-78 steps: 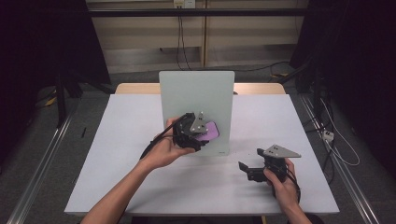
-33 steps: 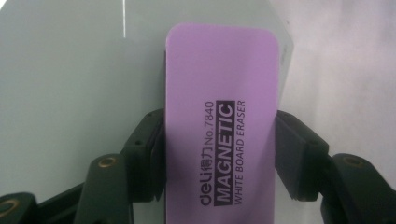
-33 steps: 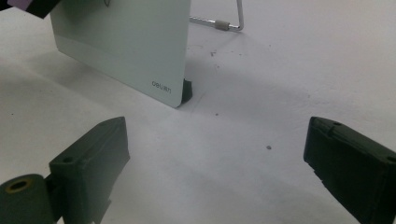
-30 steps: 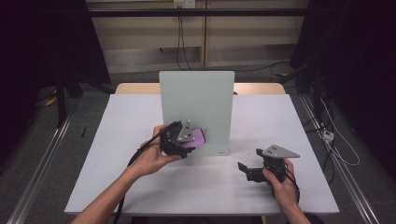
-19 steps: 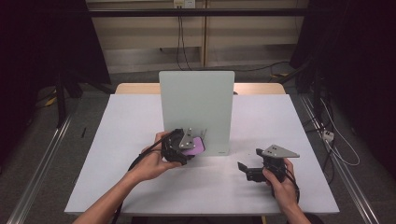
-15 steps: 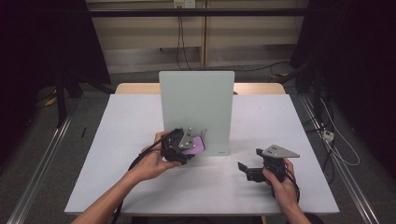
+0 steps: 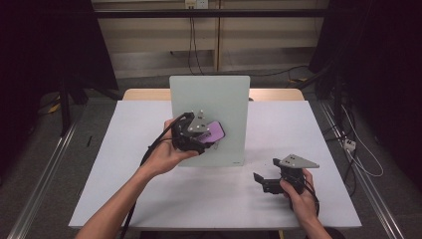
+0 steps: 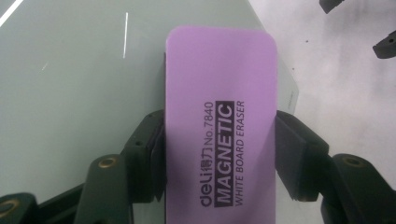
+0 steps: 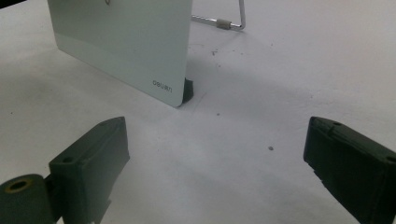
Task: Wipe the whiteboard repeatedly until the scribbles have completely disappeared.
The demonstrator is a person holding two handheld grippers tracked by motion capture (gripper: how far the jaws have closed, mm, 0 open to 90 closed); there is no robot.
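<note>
A pale green glass whiteboard (image 7: 209, 107) stands upright on the white table (image 7: 124, 149). My left gripper (image 7: 206, 137) is shut on a purple magnetic whiteboard eraser (image 7: 215, 131), held against the board's lower middle. In the left gripper view the eraser (image 8: 219, 116) lies flat on the board (image 8: 70, 84) with the pads (image 8: 154, 149) pressing its two long sides. My right gripper (image 7: 264, 182) rests low on the table at the front right, its jaws wide apart with nothing between them (image 9: 215, 154). The right gripper view has the board's lower corner (image 9: 140, 51) ahead.
A wire stand leg (image 9: 219, 21) props the board from behind. A black foot (image 9: 187, 91) sits under its corner. The table's front edge (image 7: 214, 226) is close to the person's forearms. Dark floor and cables surround the table.
My left hand has carried the eraser up and slightly right across the board's face, after sliding down and left before that. The right gripper has stayed still.
</note>
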